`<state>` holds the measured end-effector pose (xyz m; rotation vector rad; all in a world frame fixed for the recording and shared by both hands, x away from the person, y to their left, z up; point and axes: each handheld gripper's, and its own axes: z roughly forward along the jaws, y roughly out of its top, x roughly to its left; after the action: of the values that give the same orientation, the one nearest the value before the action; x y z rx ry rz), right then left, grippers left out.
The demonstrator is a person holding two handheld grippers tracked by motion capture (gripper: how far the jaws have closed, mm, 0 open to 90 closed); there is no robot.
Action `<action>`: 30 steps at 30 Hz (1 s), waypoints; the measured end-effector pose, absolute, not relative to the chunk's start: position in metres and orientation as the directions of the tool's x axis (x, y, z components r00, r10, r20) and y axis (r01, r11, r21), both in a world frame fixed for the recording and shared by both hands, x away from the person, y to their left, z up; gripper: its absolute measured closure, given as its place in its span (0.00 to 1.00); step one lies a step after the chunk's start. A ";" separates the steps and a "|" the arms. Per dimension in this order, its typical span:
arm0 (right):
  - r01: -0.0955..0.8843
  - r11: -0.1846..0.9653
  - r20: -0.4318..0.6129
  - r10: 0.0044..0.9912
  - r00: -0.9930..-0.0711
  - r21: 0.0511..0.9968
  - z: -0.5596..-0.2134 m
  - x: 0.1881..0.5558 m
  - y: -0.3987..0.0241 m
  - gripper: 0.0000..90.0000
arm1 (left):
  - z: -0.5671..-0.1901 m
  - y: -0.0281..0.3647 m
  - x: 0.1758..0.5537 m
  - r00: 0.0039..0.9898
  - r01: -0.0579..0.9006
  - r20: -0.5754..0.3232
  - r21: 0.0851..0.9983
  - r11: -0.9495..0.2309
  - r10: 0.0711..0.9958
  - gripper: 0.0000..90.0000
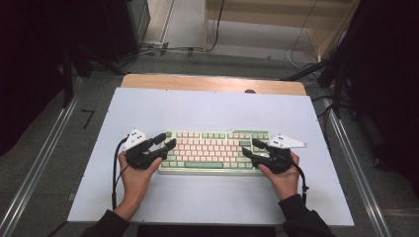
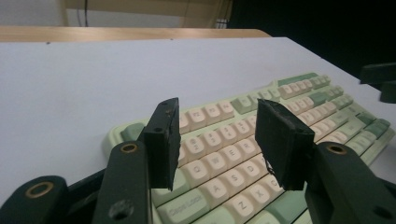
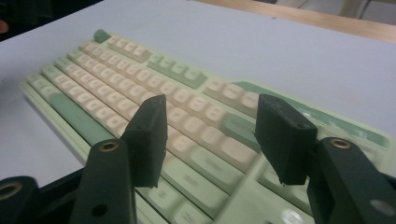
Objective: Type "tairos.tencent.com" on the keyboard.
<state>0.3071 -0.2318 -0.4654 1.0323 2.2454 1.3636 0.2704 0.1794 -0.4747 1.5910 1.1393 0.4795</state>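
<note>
Both your grippers, left (image 1: 167,140) and right (image 1: 249,147), hover jaws apart at the keyboard's (image 1: 212,150) ends, gripping nothing. Keyboard rests mid-mat (image 1: 207,197); placement looks finished, withdrawal remains.

The keyboard (image 1: 213,152) has a pale mint-green case, cream keys across the middle, and darker sage-green keys along its edges and for the long bar in the bottom row. Both the left claw (image 1: 166,140) and the right claw (image 1: 251,147) are matte black, each topped by a light grey plate. The table (image 1: 207,197) is pale lilac-white with a light wood strip along its far edge.
</note>
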 end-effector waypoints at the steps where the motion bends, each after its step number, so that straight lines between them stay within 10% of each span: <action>1: 0.416 0.276 0.094 0.729 -0.678 0.867 -0.465 0.305 -0.239 0.45 | -0.474 0.181 0.269 0.450 0.426 -0.241 0.904 0.030 0.860 0.49; 10: 0.444 0.209 0.090 0.821 -0.563 0.871 -0.460 0.285 -0.303 0.37 | -0.473 0.203 0.250 0.387 0.432 -0.203 0.902 0.018 0.900 0.33; 30: 0.513 0.114 0.101 0.922 -0.373 0.851 -0.469 0.261 -0.377 0.37 | -0.486 0.256 0.225 0.253 0.501 -0.185 0.865 0.035 0.950 0.33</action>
<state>0.2611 -0.3766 -0.4693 1.3895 1.9387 1.1818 0.2254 0.2558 -0.4856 1.6020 1.3798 0.6119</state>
